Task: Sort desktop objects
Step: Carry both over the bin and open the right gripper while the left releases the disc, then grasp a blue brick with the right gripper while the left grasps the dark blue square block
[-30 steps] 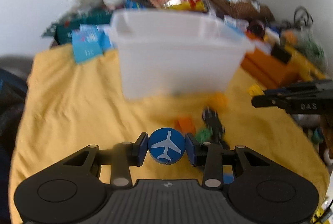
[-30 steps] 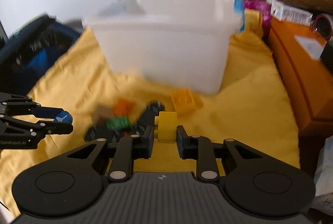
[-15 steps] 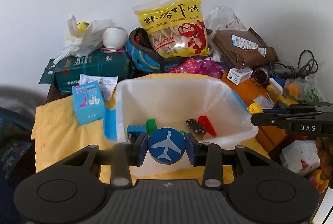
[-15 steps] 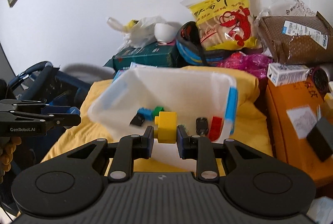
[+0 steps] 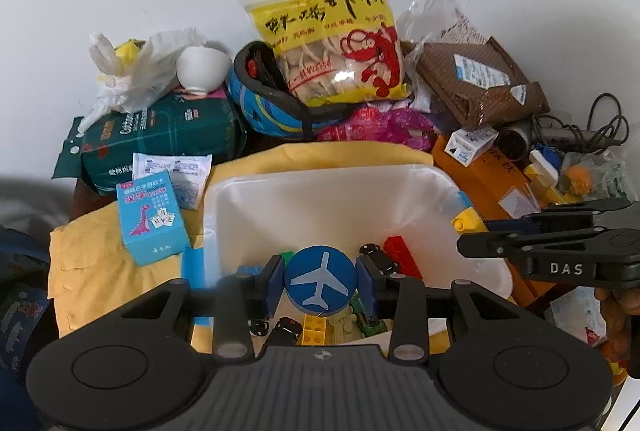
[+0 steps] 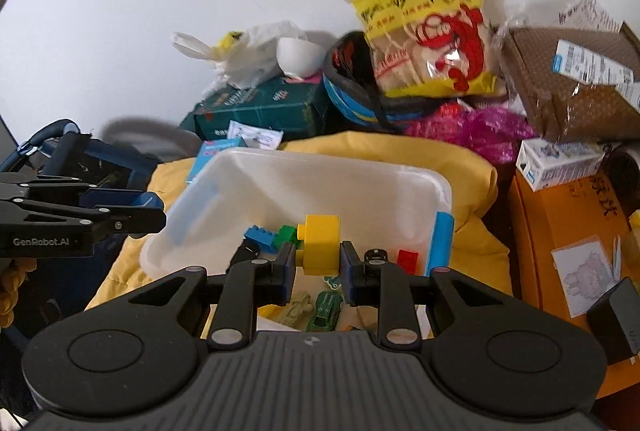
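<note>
Both hand-held grippers now nearer bin: left clamps airplane disc, right yellow brick

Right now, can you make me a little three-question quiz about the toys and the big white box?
1. True or false: the left gripper holds a blue disc with a white airplane on it.
2. What colour is the block between the right gripper's jaws? A red, B yellow, C green.
3. Fill in: both grippers hover over the white ____.

Key: 1 true; 2 B; 3 bin, which already has a red brick and other small toys inside.
</note>
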`<action>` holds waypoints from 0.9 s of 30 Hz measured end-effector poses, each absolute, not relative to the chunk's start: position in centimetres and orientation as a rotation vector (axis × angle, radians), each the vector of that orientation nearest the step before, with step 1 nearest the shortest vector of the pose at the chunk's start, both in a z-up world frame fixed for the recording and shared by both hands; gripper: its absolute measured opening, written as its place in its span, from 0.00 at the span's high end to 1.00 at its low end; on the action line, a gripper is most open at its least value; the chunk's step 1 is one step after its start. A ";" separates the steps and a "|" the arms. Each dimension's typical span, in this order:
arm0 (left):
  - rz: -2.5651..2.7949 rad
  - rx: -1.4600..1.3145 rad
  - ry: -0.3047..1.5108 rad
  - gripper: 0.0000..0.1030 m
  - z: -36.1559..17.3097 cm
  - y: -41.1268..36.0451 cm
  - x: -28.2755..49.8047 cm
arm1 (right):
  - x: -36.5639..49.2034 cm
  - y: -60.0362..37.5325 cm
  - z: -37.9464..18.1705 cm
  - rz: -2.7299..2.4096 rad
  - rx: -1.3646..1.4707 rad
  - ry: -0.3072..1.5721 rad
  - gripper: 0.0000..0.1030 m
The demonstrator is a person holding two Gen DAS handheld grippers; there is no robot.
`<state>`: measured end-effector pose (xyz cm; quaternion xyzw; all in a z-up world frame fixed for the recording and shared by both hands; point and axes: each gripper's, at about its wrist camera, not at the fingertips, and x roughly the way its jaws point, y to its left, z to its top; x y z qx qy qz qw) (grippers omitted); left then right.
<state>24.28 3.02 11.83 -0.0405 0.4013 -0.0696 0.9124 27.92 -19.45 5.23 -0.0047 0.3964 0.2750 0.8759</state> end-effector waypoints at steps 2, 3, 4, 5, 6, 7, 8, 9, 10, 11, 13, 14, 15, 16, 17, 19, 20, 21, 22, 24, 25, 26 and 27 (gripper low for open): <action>-0.126 -0.076 0.844 0.57 11.4 3.0 24.9 | 28.6 -19.2 4.6 0.566 -0.018 0.853 0.75; -0.114 -0.075 0.856 0.53 11.2 3.1 25.3 | 28.9 -19.0 4.3 0.560 -0.024 0.864 0.74; -0.092 -0.072 0.863 0.43 11.0 3.2 25.5 | 29.1 -19.0 4.1 0.554 -0.027 0.875 0.74; -0.070 -0.061 0.861 0.38 10.9 3.3 25.5 | 29.4 -18.8 3.9 0.548 -0.028 0.884 0.71; -0.055 -0.042 0.852 0.38 10.7 3.3 25.4 | 29.6 -18.7 3.8 0.535 -0.032 0.888 0.69; -0.052 -0.029 0.850 0.38 10.6 3.4 25.3 | 29.8 -18.6 3.7 0.527 -0.036 0.888 0.57; -0.054 -0.024 0.854 0.38 10.4 3.5 25.2 | 29.8 -18.6 3.7 0.523 -0.040 0.881 0.54; -0.060 -0.028 0.858 0.38 10.1 3.7 24.8 | 29.7 -18.5 3.6 0.520 -0.050 0.875 0.55; -0.065 -0.033 0.856 0.38 9.9 3.9 24.5 | 29.6 -18.4 3.6 0.522 -0.059 0.872 0.55; -0.067 -0.037 0.852 0.38 9.7 4.1 24.0 | 29.5 -18.4 3.6 0.526 -0.063 0.869 0.55; -0.066 -0.046 0.835 0.38 9.1 4.3 22.5 | 28.8 -18.5 3.6 0.537 -0.062 0.860 0.55; -0.070 -0.052 0.827 0.38 8.8 4.4 21.6 | 28.1 -18.6 3.6 0.545 -0.062 0.850 0.54; -0.077 -0.061 0.816 0.38 8.4 4.4 20.3 | 27.4 -18.6 3.6 0.554 -0.064 0.840 0.54; -0.081 -0.066 0.812 0.38 7.9 4.3 19.2 | 26.3 -18.6 3.5 0.568 -0.066 0.830 0.54; -0.083 -0.066 0.809 0.38 7.5 4.3 18.2 | 25.3 -18.6 3.3 0.587 -0.065 0.825 0.53; -0.071 -0.069 0.800 0.38 6.2 4.0 15.5 | 22.5 -18.8 2.6 0.631 -0.069 0.809 0.51; -0.070 -0.075 0.806 0.38 5.6 3.9 14.4 | 21.2 -18.8 2.2 0.646 -0.073 0.808 0.50; -0.073 -0.086 0.814 0.38 4.8 3.8 13.2 | 19.5 -18.8 1.4 0.671 -0.077 0.814 0.48; -0.074 -0.098 0.826 0.38 3.8 3.6 12.1 | 18.1 -18.8 0.7 0.696 -0.081 0.824 0.43; -0.081 -0.100 0.846 0.38 2.1 3.2 10.4 | 15.5 -18.5 -1.5 0.758 -0.109 0.859 0.38; -0.082 -0.087 0.866 0.38 1.1 2.8 9.6 | 14.2 -18.1 -2.9 0.784 -0.136 0.887 0.38; -0.079 -0.080 0.890 0.38 0.4 2.5 9.1 | 13.2 -17.7 -4.1 0.803 -0.164 0.912 0.38; -0.081 -0.085 0.909 0.38 -0.3 2.3 8.6 | 12.3 -17.3 -5.3 0.822 -0.188 0.930 0.38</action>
